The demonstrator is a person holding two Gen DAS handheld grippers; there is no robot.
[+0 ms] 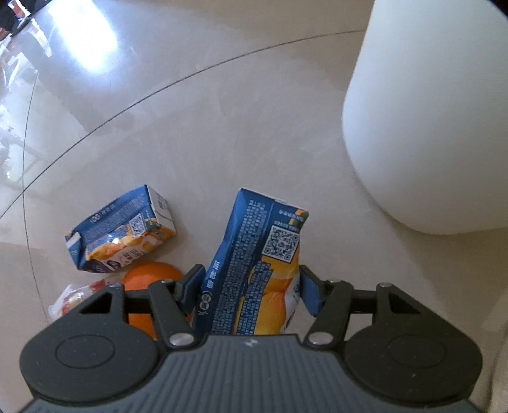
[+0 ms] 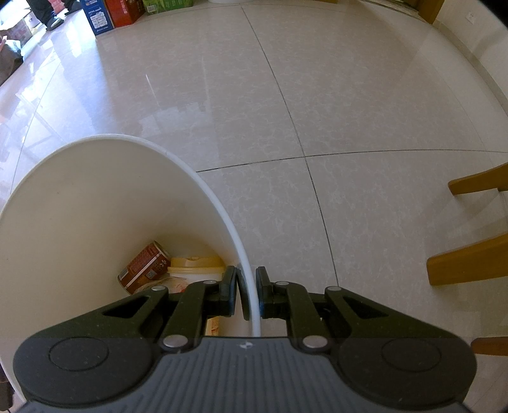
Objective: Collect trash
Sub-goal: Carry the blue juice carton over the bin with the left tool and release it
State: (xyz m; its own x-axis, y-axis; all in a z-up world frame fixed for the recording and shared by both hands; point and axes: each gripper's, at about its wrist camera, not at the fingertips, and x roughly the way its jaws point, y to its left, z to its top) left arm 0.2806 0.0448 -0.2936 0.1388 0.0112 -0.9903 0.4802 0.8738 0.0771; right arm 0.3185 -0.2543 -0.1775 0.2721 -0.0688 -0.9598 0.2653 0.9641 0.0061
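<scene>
My left gripper (image 1: 250, 286) is shut on a blue and orange juice carton (image 1: 257, 260), which sticks out forward between the fingers above the tiled floor. A second, crumpled juice carton (image 1: 120, 228) lies on the floor to the left, with an orange (image 1: 149, 279) and a plastic snack wrapper (image 1: 73, 298) beside it. The white trash bin (image 1: 428, 120) stands to the right of the held carton. My right gripper (image 2: 249, 292) is shut on the rim of that white trash bin (image 2: 95, 197), one finger inside and one outside. In the bin lie a brown can (image 2: 143, 267) and a yellow-lidded cup (image 2: 197, 267).
Wooden chair legs (image 2: 470, 260) stand at the right of the right wrist view. Cardboard boxes (image 2: 111, 12) and a person's feet (image 2: 54, 19) are at the far edge of the tiled floor (image 2: 317, 111).
</scene>
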